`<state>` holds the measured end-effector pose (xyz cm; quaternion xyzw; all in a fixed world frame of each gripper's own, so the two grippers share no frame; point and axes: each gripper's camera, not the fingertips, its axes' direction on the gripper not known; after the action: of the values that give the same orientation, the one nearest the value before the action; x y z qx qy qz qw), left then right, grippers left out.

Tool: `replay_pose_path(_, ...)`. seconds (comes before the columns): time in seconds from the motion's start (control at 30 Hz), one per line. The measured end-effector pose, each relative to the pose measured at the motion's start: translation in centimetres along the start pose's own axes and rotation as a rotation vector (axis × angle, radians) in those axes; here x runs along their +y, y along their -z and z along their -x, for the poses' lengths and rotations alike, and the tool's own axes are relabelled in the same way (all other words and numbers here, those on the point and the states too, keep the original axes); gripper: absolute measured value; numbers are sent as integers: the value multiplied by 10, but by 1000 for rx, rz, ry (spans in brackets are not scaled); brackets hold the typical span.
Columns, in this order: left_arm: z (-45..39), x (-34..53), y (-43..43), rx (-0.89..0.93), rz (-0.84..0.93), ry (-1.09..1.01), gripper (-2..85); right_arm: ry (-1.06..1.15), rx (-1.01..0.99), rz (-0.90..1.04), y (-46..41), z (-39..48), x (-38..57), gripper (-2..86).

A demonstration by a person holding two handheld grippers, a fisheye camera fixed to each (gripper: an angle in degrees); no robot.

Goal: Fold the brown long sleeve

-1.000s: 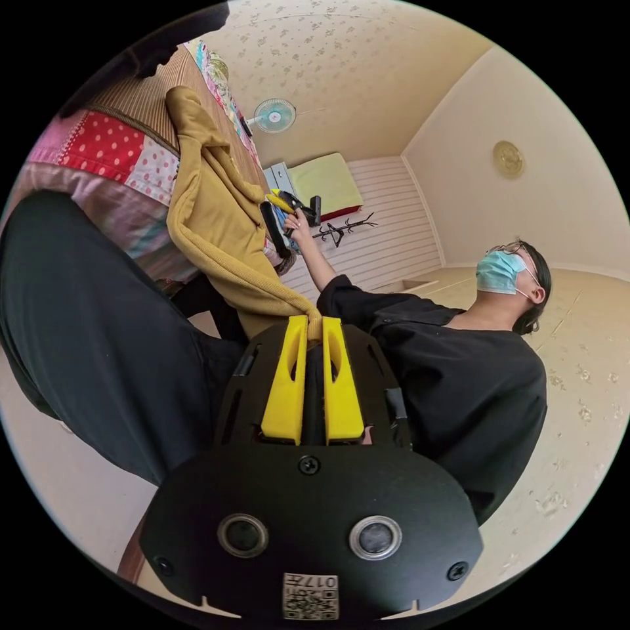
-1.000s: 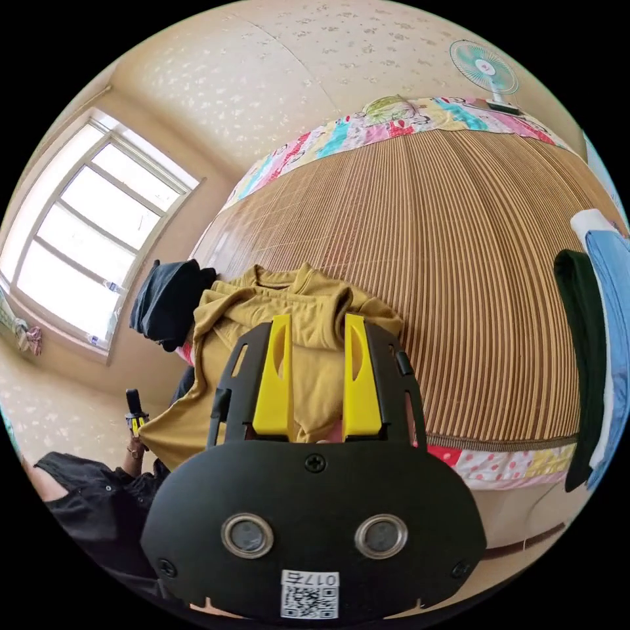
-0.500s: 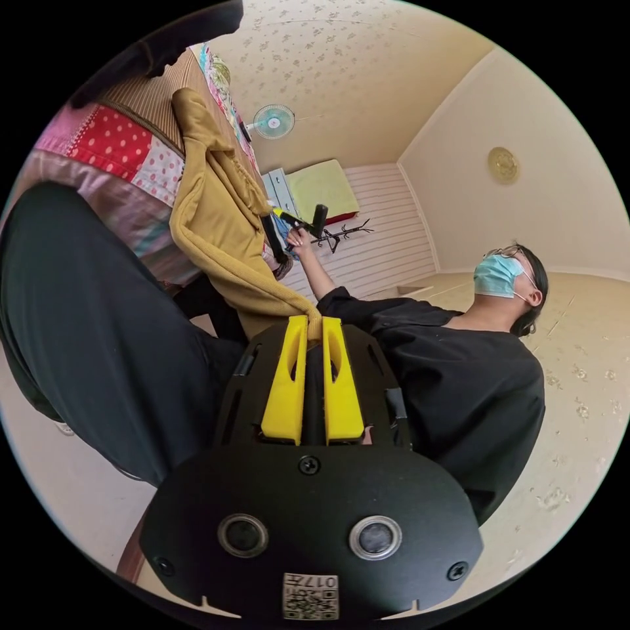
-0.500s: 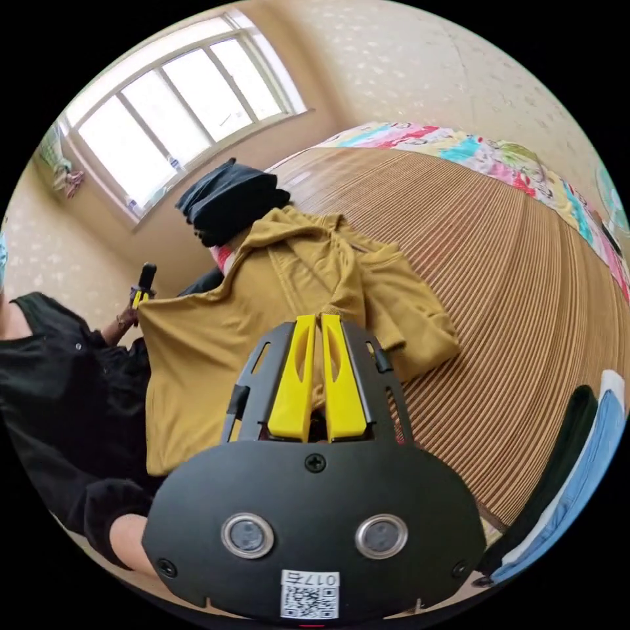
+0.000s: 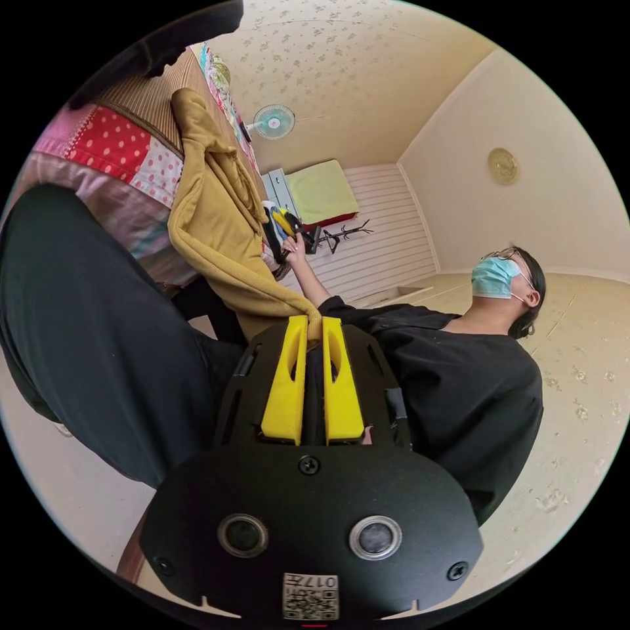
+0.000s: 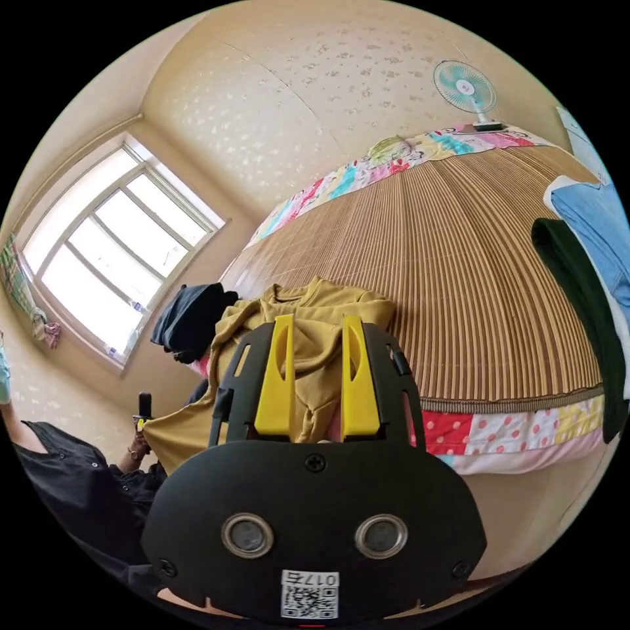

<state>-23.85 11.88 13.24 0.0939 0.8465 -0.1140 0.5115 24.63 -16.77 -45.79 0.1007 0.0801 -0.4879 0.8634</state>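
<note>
Your left gripper point(image 5: 314, 326) has its yellow jaws pressed together on a bunched edge of the brown long sleeve point(image 5: 220, 223), so that gripper is clamped on the cloth. From the jaw tips the fabric runs as a taut ribbed fold up to the bed point(image 5: 111, 147), where the rest of the garment hangs over the bed's patchwork edge.

In the right gripper view the brown long sleeve point(image 6: 315, 315) lies crumpled near the edge of the bed's bamboo mat point(image 6: 472, 275), collar toward the middle of the mat, with one part stretched off the bed toward your left gripper point(image 6: 141, 420), held low beside the bed.

Your right gripper point(image 6: 314, 328) has its jaws apart, with wrinkled cloth showing in the gap between them; the jaws do not press on it. In the left gripper view the right gripper point(image 5: 283, 223) sits at the bed's edge, just beside the hanging fabric.

A dark garment point(image 6: 190, 318) sits on the bed near the brown long sleeve, on the window point(image 6: 108, 259) side. A blue garment point(image 6: 594, 230) and a dark green garment point(image 6: 577, 289) lie on the opposite side of the mat, well apart from it. A fan point(image 6: 464, 85) stands beyond the far edge of the bed.
</note>
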Motion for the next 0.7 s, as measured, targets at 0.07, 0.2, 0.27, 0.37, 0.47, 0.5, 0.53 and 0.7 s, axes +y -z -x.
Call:
replay_pose_path(0.07, -1, 1, 1, 1, -3, -2, 48, 18, 42, 85, -26, 2, -5, 98)
replay_pose_path(0.2, -2, 3, 5, -11, -11, -5, 48, 4, 270, 247, -67, 20, -5, 63)
replay_pose_path(0.27, 0, 4, 7, -2, -22, -1, 48, 65, 301, 212, -57, 46, -9, 49)
replay_pose_path(0.37, 3, 5, 5, 12, -25, 3, 48, 208, 328, 99, -26, 104, -9, 37)
replay_pose_path(0.47, 1, 6, 2, 2, -13, -8, 48, 338, 283, -78, 10, 135, 6, 32)
replay_pose_path(0.5, 0, 6, 2, 1, -13, -11, 48, 339, 311, -121, 15, 130, 12, 31)
replay_pose_path(0.53, 0, 8, 2, 4, -15, -16, 48, 320, 333, -129, 14, 123, 14, 31)
replay_pose_path(0.7, 0, 13, 3, 19, -23, -26, 48, 113, 403, 93, -34, 17, 34, 32)
